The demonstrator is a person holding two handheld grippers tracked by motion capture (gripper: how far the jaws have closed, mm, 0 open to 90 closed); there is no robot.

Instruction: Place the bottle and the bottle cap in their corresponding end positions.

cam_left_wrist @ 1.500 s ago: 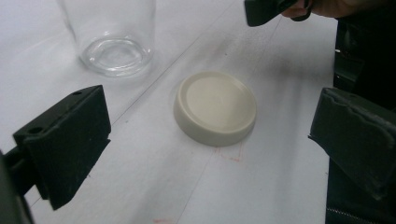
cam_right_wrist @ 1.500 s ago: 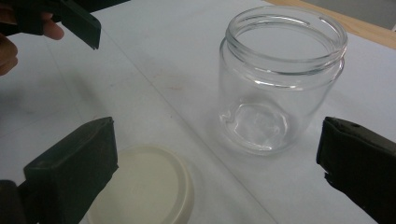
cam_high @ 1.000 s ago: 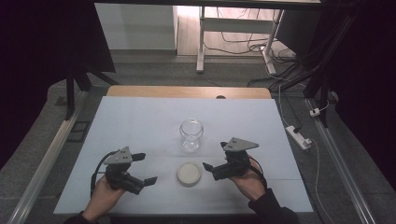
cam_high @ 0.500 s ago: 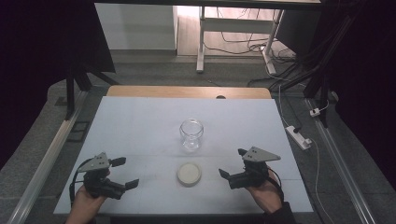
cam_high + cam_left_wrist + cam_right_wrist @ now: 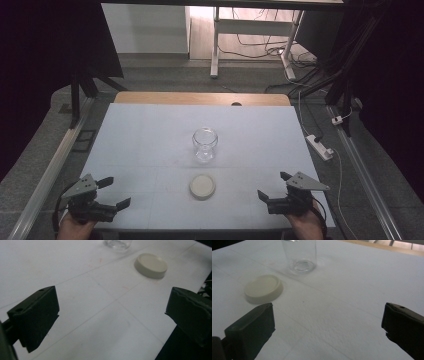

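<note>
Resting near the front edge of the white surface (image 5: 150,130), the left tongs (image 5: 114,191) sit at about 8 o'clock and the right tongs (image 5: 272,186) at about 4 o'clock, each with jaws spread wide and holding nothing; a clear glass jar (image 5: 205,144) stands upright and uncapped at the centre; its cream lid (image 5: 202,186) lies flat just beside it toward 6 o'clock, well apart from both tongs.

Grey carpet floor (image 5: 150,70), white desk legs (image 5: 216,40), cables beyond table.
</note>
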